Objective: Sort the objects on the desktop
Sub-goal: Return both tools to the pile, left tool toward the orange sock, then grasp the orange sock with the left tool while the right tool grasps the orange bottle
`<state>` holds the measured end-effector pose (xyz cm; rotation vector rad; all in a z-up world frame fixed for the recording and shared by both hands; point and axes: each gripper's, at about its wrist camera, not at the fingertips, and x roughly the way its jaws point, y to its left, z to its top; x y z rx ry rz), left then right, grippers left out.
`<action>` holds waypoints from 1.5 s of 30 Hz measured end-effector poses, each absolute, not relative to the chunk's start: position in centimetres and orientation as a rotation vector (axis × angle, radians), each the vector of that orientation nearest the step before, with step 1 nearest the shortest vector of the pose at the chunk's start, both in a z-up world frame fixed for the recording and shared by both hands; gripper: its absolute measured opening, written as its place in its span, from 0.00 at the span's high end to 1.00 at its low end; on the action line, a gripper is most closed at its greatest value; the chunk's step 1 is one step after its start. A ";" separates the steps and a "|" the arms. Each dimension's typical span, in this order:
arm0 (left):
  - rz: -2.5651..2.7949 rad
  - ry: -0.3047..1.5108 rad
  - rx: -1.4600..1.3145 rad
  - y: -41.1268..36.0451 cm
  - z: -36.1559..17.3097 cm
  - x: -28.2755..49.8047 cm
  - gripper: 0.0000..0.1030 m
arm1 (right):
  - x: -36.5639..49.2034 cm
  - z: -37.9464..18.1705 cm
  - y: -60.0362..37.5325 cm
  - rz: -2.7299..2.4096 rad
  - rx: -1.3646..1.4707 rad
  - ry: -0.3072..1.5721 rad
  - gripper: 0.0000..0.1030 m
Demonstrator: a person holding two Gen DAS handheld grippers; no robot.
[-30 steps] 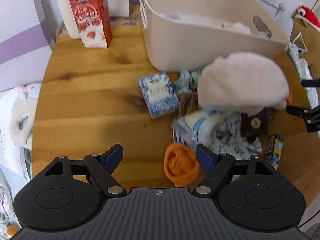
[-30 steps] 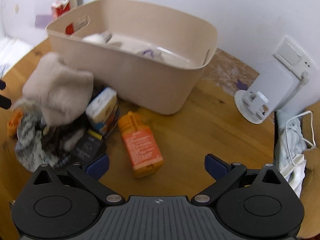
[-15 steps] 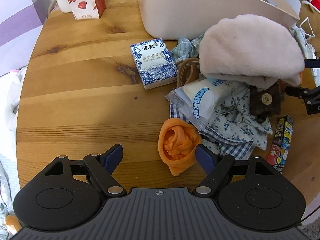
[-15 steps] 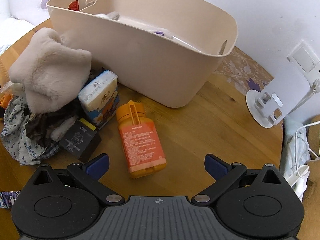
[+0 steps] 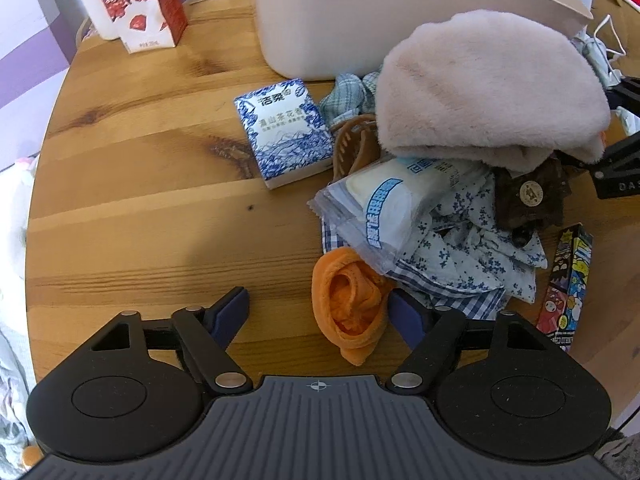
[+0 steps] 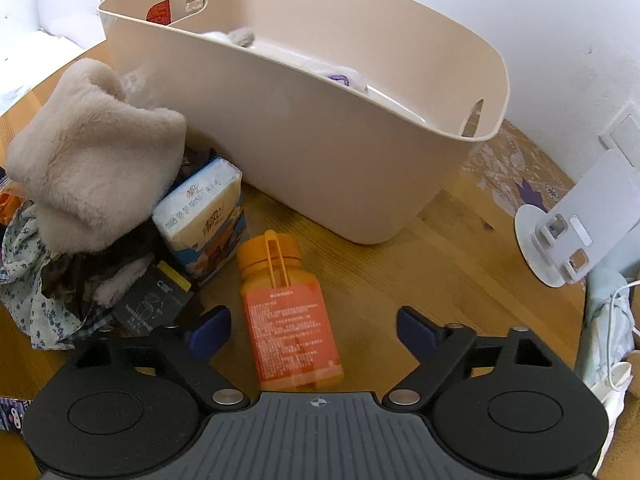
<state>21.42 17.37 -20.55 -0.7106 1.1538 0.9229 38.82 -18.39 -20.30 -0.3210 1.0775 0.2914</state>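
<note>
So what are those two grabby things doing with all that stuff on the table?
A person is tidying a messy wooden table, with a tool in each hand. The left tool sits low around a crumpled orange cloth, and the right tool is around an orange bottle lying on its side. Both tools' jaws have just been closing in, but neither squeezes yet. The beige bin waits behind the pile.

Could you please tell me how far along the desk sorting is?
Early. Done: a few items already lie in the beige bin. In hand: nothing held; the left claw, just closing, brackets the orange cloth, and the right claw, also closing, brackets the orange bottle. Left: the fluffy towel, tissue packs and clothes pile.
</note>
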 end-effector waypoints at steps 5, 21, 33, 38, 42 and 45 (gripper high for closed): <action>0.922 1.141 -0.713 17.3 -20.3 21.7 0.42 | 39.3 -20.5 -18.5 0.314 -0.290 1.112 0.40; 0.856 1.079 -0.784 17.2 -19.1 20.4 0.87 | 37.8 -18.8 -19.7 0.238 -0.135 1.166 0.66; 0.907 1.046 -0.771 16.9 -17.1 18.3 0.87 | 34.8 -16.8 -20.0 0.177 -0.016 1.133 0.66; 0.938 1.035 -0.774 17.9 -17.1 17.3 0.87 | 34.5 -15.8 -19.7 0.170 -0.016 1.104 0.66; 0.941 0.995 -0.758 18.4 -16.2 16.9 0.87 | 34.4 -15.1 -19.8 0.143 -0.020 1.096 0.66; 0.935 0.977 -0.730 18.6 -15.1 17.1 0.87 | 34.1 -14.0 -19.9 0.139 -0.012 1.075 0.66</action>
